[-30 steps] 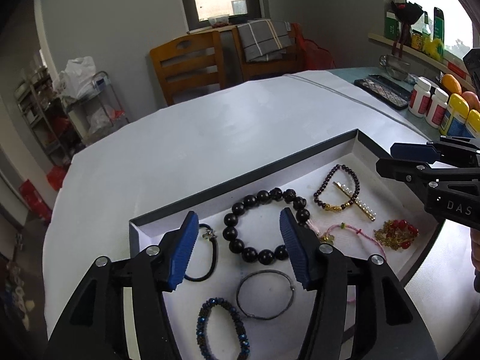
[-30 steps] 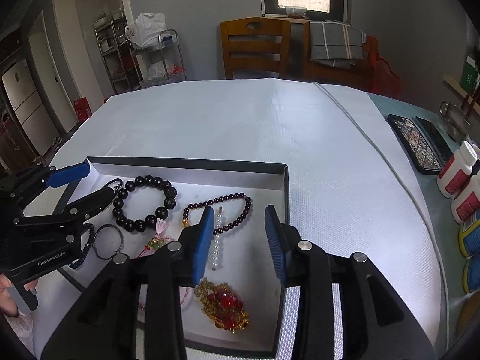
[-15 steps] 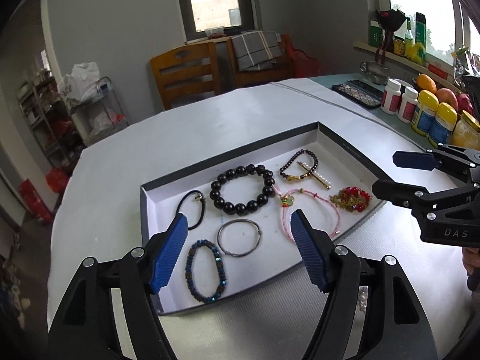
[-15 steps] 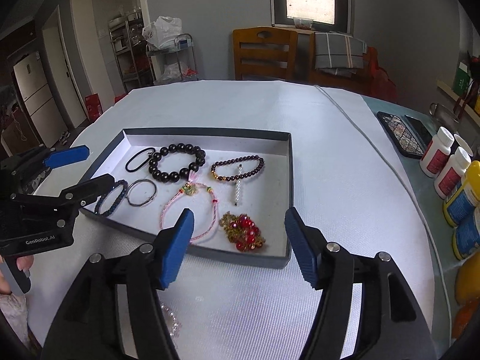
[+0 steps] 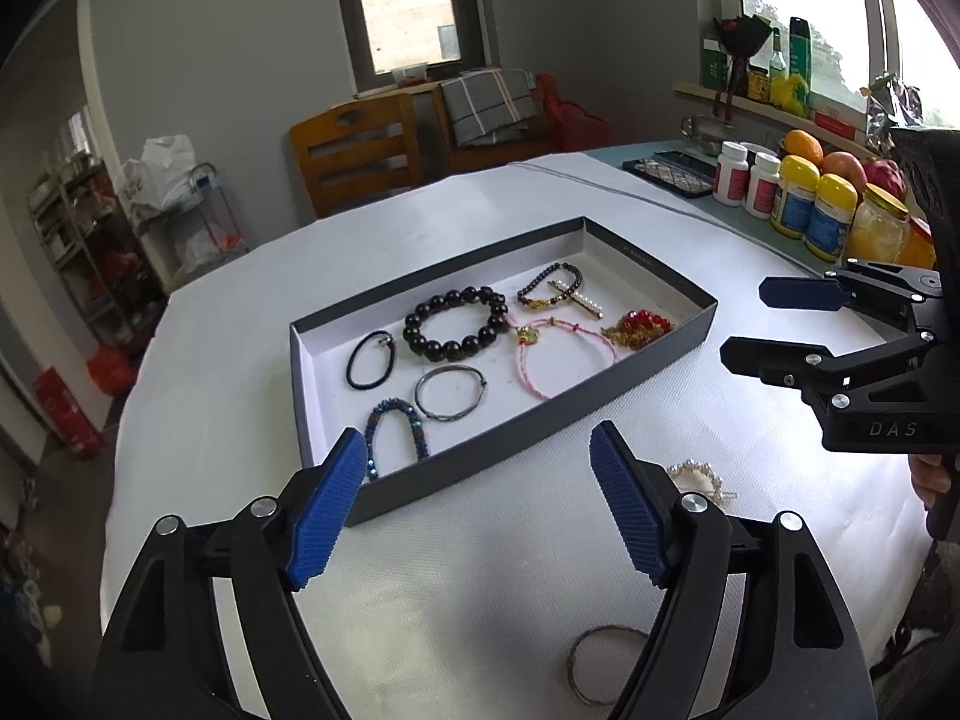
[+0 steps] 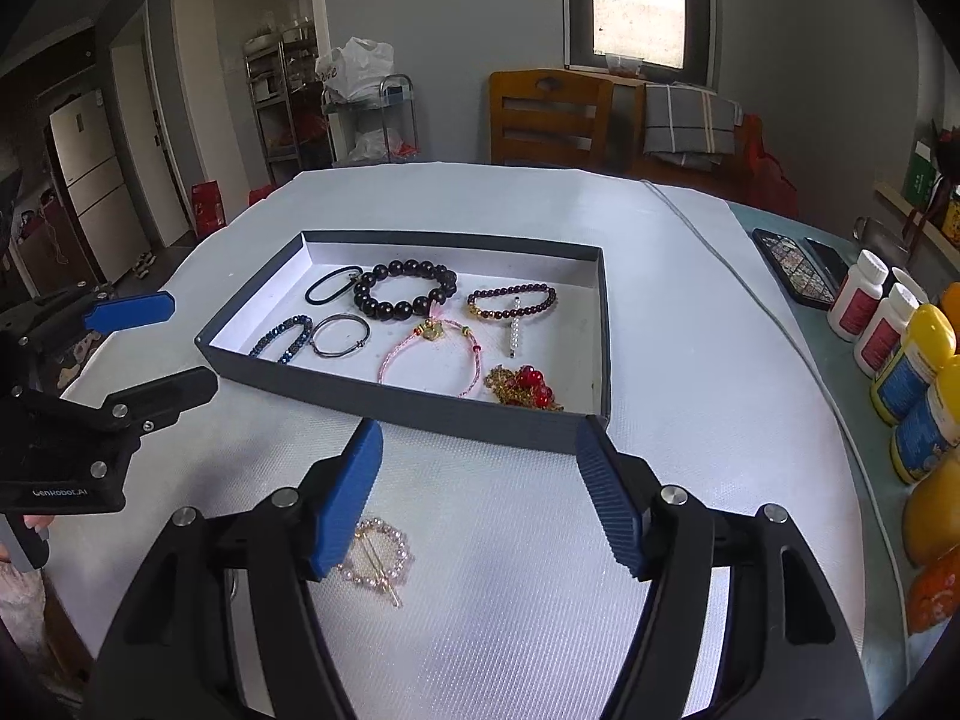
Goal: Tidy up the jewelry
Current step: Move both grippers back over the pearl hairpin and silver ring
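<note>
A dark grey tray [image 5: 600, 414] [image 6: 420, 408] on the white cloth holds several bracelets, among them a black bead bracelet [image 5: 414, 324] [image 6: 366, 300], a pink cord one [image 5: 528, 372] and a red and gold piece [image 5: 642, 324]. Outside the tray, a pearl ring clip [image 6: 375, 558] [image 5: 696, 474] and a thin wire hoop [image 5: 576, 660] lie on the cloth near me. My left gripper [image 5: 477, 456] [image 6: 174, 345] hovers before the tray's near wall, jaws opening, nothing between them. My right gripper [image 6: 480, 444] [image 5: 750, 324] hangs just right of the pearl clip, jaws opening and empty.
Pill bottles, jars and fruit [image 5: 816, 216] line the table's right side, with a patterned phone case [image 5: 666, 171] behind them. Two wooden chairs [image 5: 354, 150] stand beyond the far edge. The round table's edge falls away on the left [image 5: 138, 408].
Both grippers have drawn back from over the tray toward the near side of the table, and their jaws have widened. The pearl clip and wire hoop have come into view.
</note>
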Tool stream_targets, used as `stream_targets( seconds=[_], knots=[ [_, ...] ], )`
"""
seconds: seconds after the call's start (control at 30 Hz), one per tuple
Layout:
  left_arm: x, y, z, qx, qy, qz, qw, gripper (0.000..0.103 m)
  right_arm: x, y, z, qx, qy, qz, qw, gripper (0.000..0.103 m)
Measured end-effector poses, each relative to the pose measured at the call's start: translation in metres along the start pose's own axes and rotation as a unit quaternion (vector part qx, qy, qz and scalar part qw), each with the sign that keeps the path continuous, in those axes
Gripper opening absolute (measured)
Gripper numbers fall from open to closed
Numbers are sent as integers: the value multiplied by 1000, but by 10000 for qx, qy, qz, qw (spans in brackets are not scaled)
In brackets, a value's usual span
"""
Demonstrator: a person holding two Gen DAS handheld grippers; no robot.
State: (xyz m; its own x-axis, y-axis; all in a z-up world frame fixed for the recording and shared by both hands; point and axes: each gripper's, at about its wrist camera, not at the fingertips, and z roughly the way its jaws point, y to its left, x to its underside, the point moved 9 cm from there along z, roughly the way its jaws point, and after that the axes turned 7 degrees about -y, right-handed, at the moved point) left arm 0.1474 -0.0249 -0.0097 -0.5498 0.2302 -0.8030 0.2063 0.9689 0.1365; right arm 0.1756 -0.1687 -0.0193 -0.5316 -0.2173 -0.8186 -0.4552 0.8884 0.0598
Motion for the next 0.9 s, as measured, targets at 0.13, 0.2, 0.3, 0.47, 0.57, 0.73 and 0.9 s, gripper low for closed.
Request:
stream_targets(
  seconds=[0.13, 0.2, 0.3, 0.47, 0.57, 0.73, 0.9],
  knots=[
    [14, 1, -5, 73, 90, -73, 9999, 80, 9, 3, -4, -24, 31, -20, 10000, 67],
    [21, 2, -7, 90, 143, -100, 9998, 80, 13, 6, -5, -57, 55, -27, 10000, 67],
    [33, 2, -8, 120, 225, -153, 9996, 80, 22, 10, -5, -73, 116, -91, 9999, 67],
    [54, 5, -7, 122, 426, -181, 9989, 80, 39, 12, -1, -71, 260, -142, 9995, 68],
    [66, 7, -5, 132, 556, -211, 9981, 80, 46, 10, 2, -54, 335, -134, 9993, 68],
    [85, 1, -6, 341, 732, -261, 9964, 80, 53, 12, 2, -52, 393, -194, 9990, 68],
    [99, -17, -12, 662, 835, -211, 9941, 80, 61, 18, 2, -204, 498, -224, 9983, 68]
  ],
)
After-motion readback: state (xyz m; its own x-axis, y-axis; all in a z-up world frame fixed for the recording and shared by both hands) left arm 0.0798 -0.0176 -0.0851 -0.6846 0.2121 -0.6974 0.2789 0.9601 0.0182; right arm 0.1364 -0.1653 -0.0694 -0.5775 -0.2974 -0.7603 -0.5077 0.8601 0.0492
